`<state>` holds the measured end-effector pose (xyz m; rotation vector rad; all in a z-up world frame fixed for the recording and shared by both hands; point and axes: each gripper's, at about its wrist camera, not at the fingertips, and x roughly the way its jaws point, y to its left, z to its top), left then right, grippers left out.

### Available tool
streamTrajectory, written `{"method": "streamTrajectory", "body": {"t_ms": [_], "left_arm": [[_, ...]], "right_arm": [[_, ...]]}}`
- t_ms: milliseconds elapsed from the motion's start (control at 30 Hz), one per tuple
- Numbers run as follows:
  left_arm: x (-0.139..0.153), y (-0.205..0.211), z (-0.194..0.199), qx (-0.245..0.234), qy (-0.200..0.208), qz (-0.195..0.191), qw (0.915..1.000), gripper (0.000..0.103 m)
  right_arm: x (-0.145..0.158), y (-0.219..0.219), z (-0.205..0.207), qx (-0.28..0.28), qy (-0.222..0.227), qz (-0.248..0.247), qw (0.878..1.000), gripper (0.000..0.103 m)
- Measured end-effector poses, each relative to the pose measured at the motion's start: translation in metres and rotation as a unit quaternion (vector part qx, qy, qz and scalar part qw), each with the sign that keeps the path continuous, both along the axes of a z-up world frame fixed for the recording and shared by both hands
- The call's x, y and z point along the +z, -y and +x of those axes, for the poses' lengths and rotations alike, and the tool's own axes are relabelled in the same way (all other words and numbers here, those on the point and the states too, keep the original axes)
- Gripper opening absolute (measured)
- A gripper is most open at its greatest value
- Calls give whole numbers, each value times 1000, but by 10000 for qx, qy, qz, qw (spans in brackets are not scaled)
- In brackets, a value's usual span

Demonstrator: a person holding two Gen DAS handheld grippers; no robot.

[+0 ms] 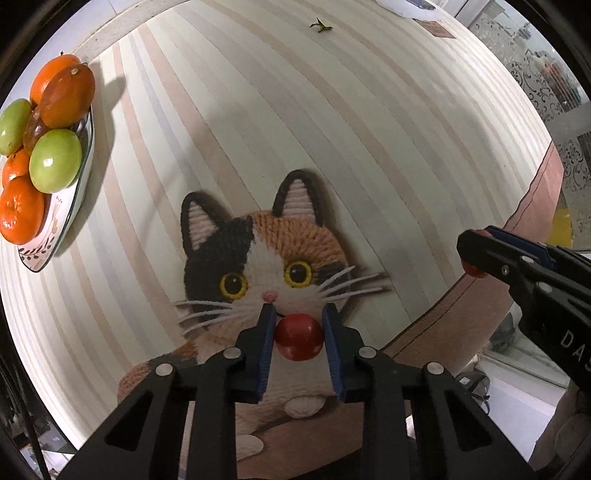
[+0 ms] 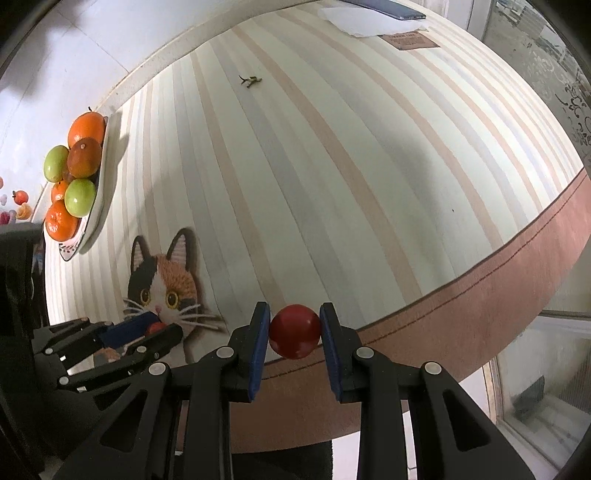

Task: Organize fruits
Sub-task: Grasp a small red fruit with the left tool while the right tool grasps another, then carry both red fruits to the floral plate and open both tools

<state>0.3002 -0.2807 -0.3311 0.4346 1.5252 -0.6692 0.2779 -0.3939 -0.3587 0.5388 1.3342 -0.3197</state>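
My left gripper (image 1: 298, 334) is shut on a small red fruit (image 1: 299, 336) and holds it above the cat picture (image 1: 266, 266) on the striped tablecloth. My right gripper (image 2: 294, 332) is shut on another small red fruit (image 2: 294, 335) near the table's front edge. Each gripper shows in the other's view: the right gripper (image 1: 476, 254) at the right, the left gripper (image 2: 159, 326) at the lower left. A white patterned plate (image 1: 70, 206) at the far left holds several oranges (image 1: 66, 96) and green fruits (image 1: 55, 160). It also shows in the right wrist view (image 2: 92, 218).
A small green stem (image 1: 321, 26) lies on the cloth far back, also in the right wrist view (image 2: 251, 80). A white paper (image 2: 373, 22) with a phone on it and a brown tag (image 2: 410, 40) lie at the far edge. The table's pink-brown border (image 2: 480, 295) curves at the right.
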Motion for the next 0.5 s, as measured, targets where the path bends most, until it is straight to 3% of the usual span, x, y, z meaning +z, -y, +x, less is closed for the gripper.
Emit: {"method": "streamTrajectory", "body": {"t_ms": [267,500], "left_arm": [[30,-41,28,454,138,-324,9983,23],[68,-116,80,1532,329,-619,9857,23]], "right_arm": [[19,-8,17,187,229,70,9995,30],[45,-47,64,732,665,363,9944,30]]}}
